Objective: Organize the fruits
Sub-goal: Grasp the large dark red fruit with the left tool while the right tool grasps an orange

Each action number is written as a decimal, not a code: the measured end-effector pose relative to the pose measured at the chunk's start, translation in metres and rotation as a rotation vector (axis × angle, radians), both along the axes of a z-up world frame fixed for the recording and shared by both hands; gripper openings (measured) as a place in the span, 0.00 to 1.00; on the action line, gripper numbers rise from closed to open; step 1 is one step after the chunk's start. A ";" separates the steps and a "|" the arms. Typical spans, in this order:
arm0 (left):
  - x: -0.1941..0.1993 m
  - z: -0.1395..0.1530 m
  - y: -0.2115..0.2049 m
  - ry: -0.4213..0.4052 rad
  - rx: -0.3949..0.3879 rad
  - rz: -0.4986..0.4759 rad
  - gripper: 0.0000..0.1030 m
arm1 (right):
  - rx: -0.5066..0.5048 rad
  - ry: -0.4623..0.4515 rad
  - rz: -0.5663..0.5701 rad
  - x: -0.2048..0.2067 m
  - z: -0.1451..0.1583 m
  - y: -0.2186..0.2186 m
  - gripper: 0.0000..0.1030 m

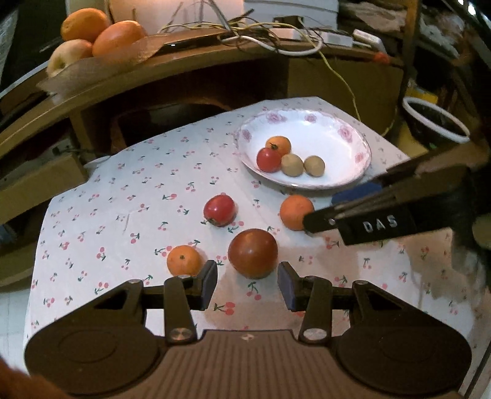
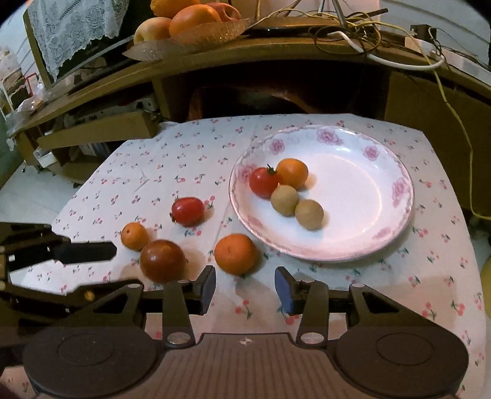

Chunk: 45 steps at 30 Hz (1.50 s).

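Note:
A white floral plate (image 1: pixel 346 135) (image 2: pixel 383 172) holds a small orange, a red tomato and two tan round fruits (image 2: pixel 284 200). On the cherry-print cloth lie a red tomato (image 1: pixel 220 210) (image 2: pixel 187 211), a small orange (image 1: pixel 184 260) (image 2: pixel 134 235), a dark brown-red tomato (image 1: pixel 253 253) (image 2: pixel 162 261) and a larger orange (image 1: pixel 296 212) (image 2: pixel 235 253). My left gripper (image 1: pixel 248 284) is open, just short of the dark tomato. My right gripper (image 2: pixel 245 287) is open, just short of the larger orange. The right gripper also shows in the left wrist view (image 1: pixel 325 214), beside that orange.
A wooden shelf behind the table carries a glass dish of large oranges and apples (image 2: pixel 190 21) and tangled cables (image 2: pixel 353 33). A dark bowl (image 1: pixel 435 122) stands at the right. Cardboard boxes (image 2: pixel 92 129) lie at the left. The table's edges fall off left and right.

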<state>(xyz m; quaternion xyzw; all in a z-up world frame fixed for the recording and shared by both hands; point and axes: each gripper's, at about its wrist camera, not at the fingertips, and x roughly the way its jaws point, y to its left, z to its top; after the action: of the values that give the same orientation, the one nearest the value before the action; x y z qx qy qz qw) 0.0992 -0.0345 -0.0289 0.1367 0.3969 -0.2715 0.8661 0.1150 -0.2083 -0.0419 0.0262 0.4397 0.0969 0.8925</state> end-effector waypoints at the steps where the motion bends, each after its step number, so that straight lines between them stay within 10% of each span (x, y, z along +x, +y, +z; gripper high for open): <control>1: 0.000 -0.001 -0.002 -0.004 0.007 -0.011 0.47 | 0.003 0.002 0.001 0.001 -0.001 0.000 0.41; 45: 0.023 -0.019 -0.015 0.038 0.009 -0.067 0.45 | -0.010 0.055 0.031 0.005 -0.004 -0.014 0.34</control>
<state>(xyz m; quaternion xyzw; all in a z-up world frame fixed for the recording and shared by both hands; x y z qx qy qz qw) 0.1219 -0.0499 -0.0479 0.1484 0.4098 -0.3013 0.8481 0.1196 -0.2227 -0.0463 0.0175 0.4651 0.1078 0.8785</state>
